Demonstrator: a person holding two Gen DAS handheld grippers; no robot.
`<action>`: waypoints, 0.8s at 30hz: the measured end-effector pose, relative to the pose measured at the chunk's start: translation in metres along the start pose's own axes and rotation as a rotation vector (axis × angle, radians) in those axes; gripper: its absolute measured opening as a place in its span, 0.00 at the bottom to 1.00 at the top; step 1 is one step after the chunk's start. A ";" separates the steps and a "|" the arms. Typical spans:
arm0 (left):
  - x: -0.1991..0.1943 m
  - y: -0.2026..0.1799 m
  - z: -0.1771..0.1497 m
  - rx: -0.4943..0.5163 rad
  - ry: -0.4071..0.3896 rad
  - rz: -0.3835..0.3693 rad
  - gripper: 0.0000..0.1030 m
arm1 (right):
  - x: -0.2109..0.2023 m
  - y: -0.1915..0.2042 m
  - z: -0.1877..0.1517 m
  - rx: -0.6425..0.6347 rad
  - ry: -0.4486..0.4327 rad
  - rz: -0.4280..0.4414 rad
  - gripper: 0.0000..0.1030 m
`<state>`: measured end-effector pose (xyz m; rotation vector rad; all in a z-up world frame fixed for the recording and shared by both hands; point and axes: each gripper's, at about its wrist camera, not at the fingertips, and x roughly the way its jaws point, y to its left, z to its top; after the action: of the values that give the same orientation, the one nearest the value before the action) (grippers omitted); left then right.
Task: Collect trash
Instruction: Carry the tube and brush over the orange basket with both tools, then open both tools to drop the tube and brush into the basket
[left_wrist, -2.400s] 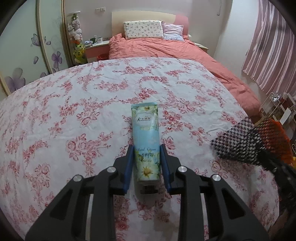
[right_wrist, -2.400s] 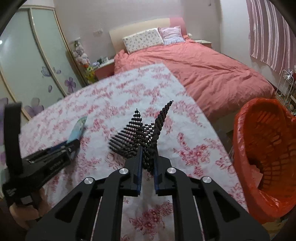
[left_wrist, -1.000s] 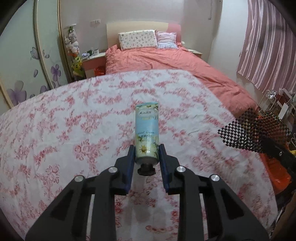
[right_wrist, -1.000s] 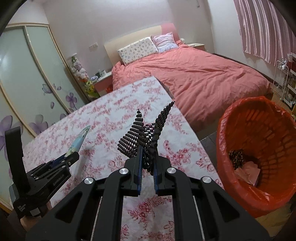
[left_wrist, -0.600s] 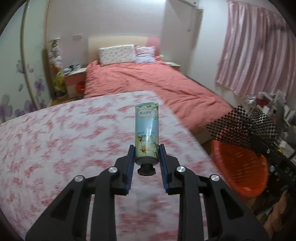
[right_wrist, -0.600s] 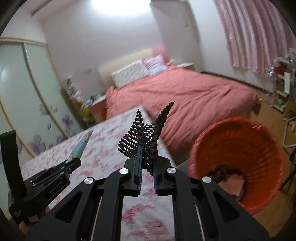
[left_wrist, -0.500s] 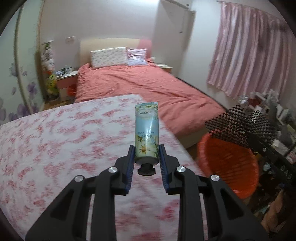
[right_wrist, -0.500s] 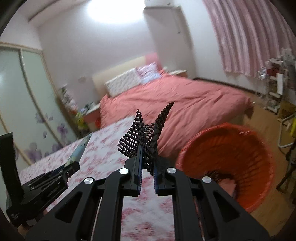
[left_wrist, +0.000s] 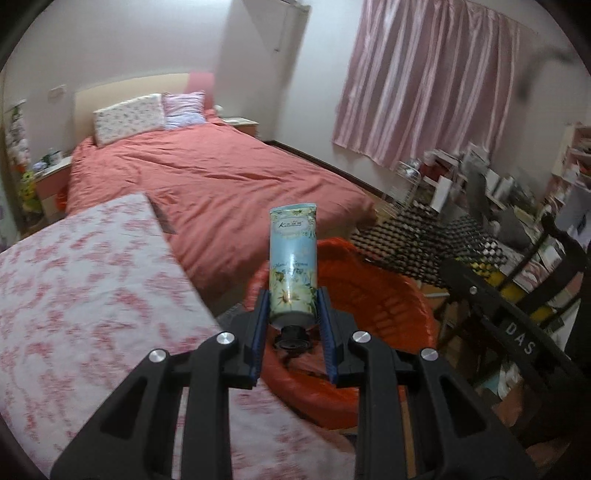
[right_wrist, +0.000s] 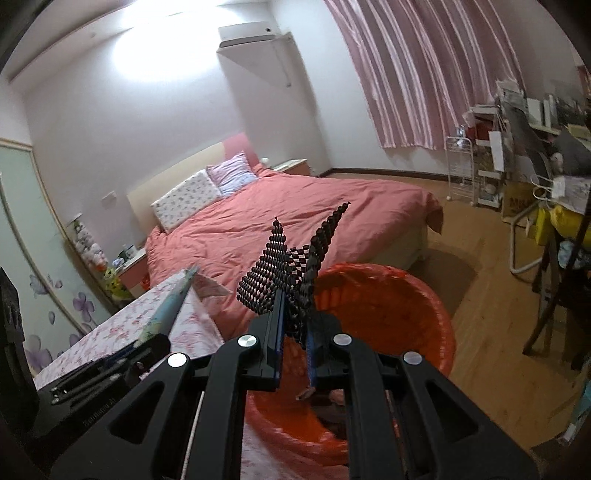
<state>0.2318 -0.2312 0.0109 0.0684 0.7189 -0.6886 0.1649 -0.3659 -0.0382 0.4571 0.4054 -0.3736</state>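
Right now I am holding a hand cream tube (left_wrist: 293, 258) clamped in the left claw (left_wrist: 291, 314) and a black checkered wrapper (right_wrist: 291, 273) pinched in the right claw (right_wrist: 295, 332), both hanging above the orange bin (right_wrist: 388, 295). Letting go too near the close rim could be dropping the tube onto the floral-covered desk (left_wrist: 85, 280) or the wooden floor (right_wrist: 491, 314); the light wrapper may be clinging to the pads. Behind, a pink bed (left_wrist: 207, 177) and striped curtains (left_wrist: 424, 74) are filling the room.
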 end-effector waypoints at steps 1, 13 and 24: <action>0.004 -0.004 -0.001 0.003 0.008 -0.008 0.25 | 0.003 -0.004 -0.001 0.008 0.003 -0.004 0.10; 0.080 -0.021 -0.011 0.007 0.142 -0.010 0.26 | 0.033 -0.038 -0.002 0.062 0.086 -0.003 0.15; 0.073 0.012 -0.017 -0.043 0.147 0.077 0.41 | 0.025 -0.039 -0.003 0.048 0.103 -0.016 0.49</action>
<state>0.2684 -0.2578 -0.0498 0.1077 0.8678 -0.5983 0.1686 -0.4035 -0.0653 0.5218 0.5012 -0.3773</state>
